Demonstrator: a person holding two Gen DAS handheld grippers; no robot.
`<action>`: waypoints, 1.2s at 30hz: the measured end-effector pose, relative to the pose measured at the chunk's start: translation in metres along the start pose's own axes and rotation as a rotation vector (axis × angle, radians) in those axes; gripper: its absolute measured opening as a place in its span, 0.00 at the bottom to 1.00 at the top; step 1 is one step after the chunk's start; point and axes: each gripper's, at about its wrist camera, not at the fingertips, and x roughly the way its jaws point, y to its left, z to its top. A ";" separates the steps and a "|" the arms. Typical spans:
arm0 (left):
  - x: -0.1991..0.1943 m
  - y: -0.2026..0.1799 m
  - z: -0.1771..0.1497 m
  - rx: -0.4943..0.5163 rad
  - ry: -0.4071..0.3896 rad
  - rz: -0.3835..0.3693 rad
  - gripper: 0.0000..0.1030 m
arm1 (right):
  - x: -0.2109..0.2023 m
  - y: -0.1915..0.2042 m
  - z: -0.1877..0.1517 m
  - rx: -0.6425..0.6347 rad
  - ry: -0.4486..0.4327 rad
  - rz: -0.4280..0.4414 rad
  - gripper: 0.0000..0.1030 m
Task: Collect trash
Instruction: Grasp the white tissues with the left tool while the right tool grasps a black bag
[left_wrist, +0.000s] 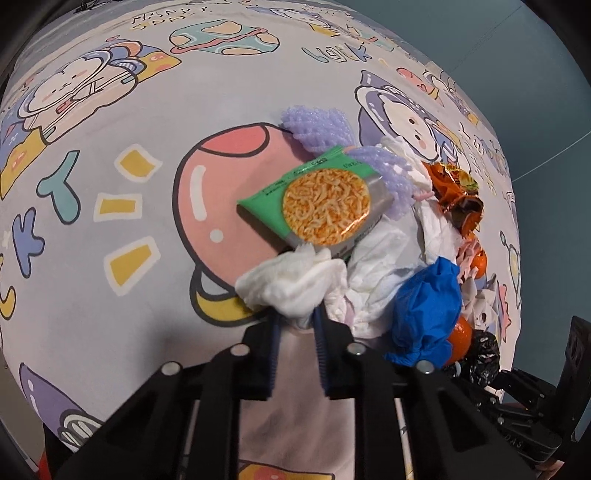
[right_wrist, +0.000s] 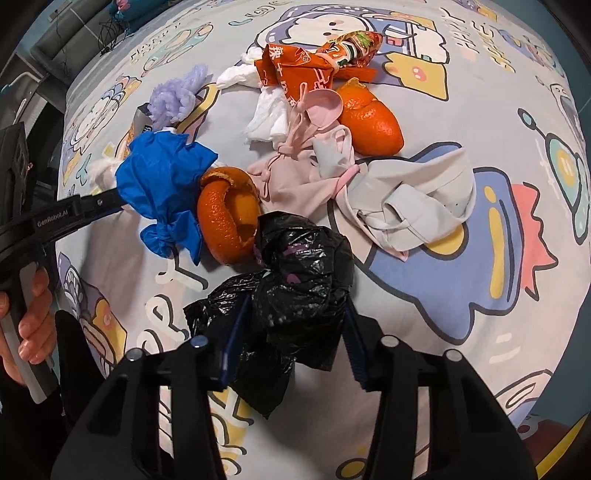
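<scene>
Low in the left wrist view, the left gripper (left_wrist: 295, 314) has its jaws drawn narrow and pinched on a crumpled white tissue (left_wrist: 291, 284), which bulges out just above the fingertips, touching the corner of the green noodle packet (left_wrist: 317, 199) at mid-frame. Over in the right wrist view, the right gripper (right_wrist: 295, 325) sits half closed around the black plastic bag (right_wrist: 299, 266) at lower centre, both pads pressing into its wrinkled bulk. Good bites, it seems, but the lifts want care: the tissue should come straight up and clear of the packet, and the bag's loose tail hanging under the jaws should not snag the orange peel (right_wrist: 229, 218) touching its upper left edge. More trash waits above on the cartoon-print sheet (right_wrist: 480, 332): a blue wrapper (right_wrist: 162, 184), an orange snack wrapper (right_wrist: 299, 70), a pink spoon (right_wrist: 325, 107), a purple foam net (right_wrist: 177, 96). Hard to judge is how deep the pads reach, since both loads cover the fingertips. No bin shows anywhere. A hand (right_wrist: 33, 314) on the other tool's handle is cut off at the left edge.
</scene>
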 end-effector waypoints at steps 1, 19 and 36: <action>-0.001 0.001 0.000 0.000 -0.001 -0.003 0.13 | -0.001 0.000 0.000 0.007 -0.004 -0.001 0.33; -0.064 0.012 -0.028 0.014 -0.068 -0.019 0.11 | -0.041 0.002 -0.025 0.008 -0.066 0.054 0.22; -0.127 0.006 -0.075 0.076 -0.121 -0.040 0.11 | -0.106 -0.008 -0.071 0.001 -0.158 0.078 0.22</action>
